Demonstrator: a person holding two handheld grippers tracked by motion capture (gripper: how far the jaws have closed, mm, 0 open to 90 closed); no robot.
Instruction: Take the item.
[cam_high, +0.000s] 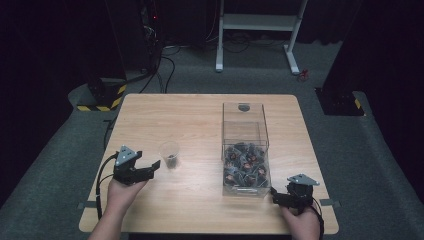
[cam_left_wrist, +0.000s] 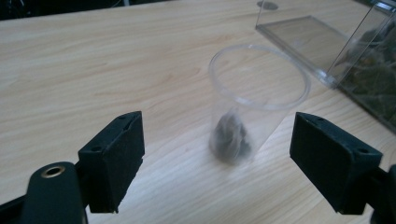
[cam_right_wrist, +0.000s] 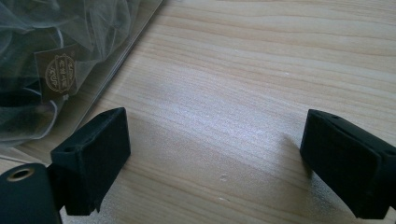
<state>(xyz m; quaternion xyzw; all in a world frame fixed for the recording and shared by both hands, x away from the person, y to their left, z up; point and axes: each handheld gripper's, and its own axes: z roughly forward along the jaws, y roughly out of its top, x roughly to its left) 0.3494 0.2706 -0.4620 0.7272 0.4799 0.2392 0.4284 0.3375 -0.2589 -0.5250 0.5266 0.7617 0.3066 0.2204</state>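
Note:
A clear plastic cup (cam_high: 170, 154) stands upright on the wooden table (cam_high: 200, 210) with one small dark pouch (cam_left_wrist: 229, 135) at its bottom. My left gripper (cam_high: 152, 169) is just left of the cup, open, pointing at it. In the left gripper view the cup (cam_left_wrist: 259, 88) stands a little beyond the left gripper (cam_left_wrist: 217, 140), whose jaws are wide apart and touch nothing. A clear box (cam_high: 245, 112) with several dark mesh pouches (cam_high: 246, 165) stands right of centre. My right gripper (cam_high: 275, 195) rests open by the box's near right corner; in its own view the right gripper (cam_right_wrist: 215, 140) has only bare wood between its jaws.
The box's clear lid (cam_left_wrist: 303, 42) lies open behind the cup in the left gripper view. A labelled pouch (cam_right_wrist: 56, 70) presses against the box wall close to the right gripper's left jaw. Beyond the table stand a white frame (cam_high: 257, 22) and floor cables (cam_high: 165, 70).

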